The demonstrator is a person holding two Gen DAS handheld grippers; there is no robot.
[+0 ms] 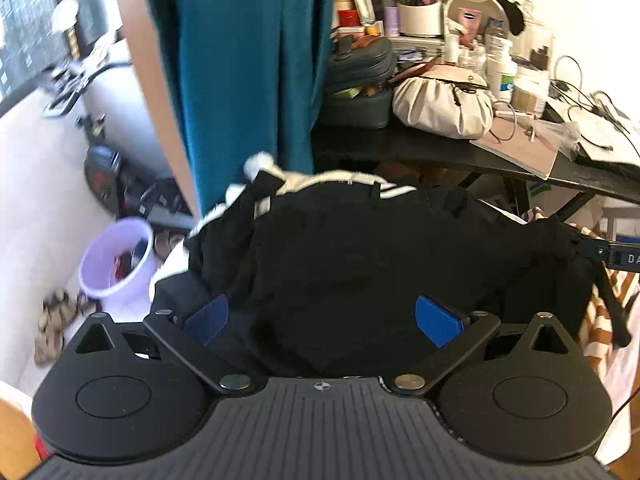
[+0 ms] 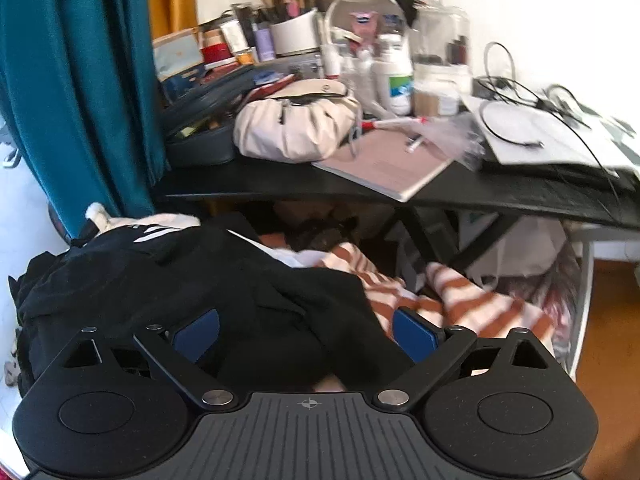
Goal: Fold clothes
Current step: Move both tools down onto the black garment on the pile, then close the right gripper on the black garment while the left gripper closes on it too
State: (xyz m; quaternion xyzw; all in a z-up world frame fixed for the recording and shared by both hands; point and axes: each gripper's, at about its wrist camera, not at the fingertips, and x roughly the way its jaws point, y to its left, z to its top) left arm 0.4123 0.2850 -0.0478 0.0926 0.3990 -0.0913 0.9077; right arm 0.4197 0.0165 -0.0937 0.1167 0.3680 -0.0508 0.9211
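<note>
A heap of black clothing with white stripes [image 1: 352, 256] fills the middle of the left wrist view, with a white garment [image 1: 264, 168] at its far edge. My left gripper [image 1: 322, 318] hovers over the black cloth, open, blue pads wide apart, gripping nothing. In the right wrist view the same black clothing [image 2: 160, 280] lies at the left, and an orange-and-white striped cloth [image 2: 472, 300] lies at the right. My right gripper [image 2: 306, 338] is open above the black cloth's edge. The other gripper's black arm [image 1: 612, 258] pokes in at the right.
A black desk [image 2: 500, 196] behind the pile holds a cream bag [image 2: 296, 128], bottles, makeup brushes, a mirror, papers and cables. A teal curtain [image 1: 248, 60] hangs at the left. A lilac bucket [image 1: 116, 260] and sandals [image 1: 56, 320] stand on the white floor.
</note>
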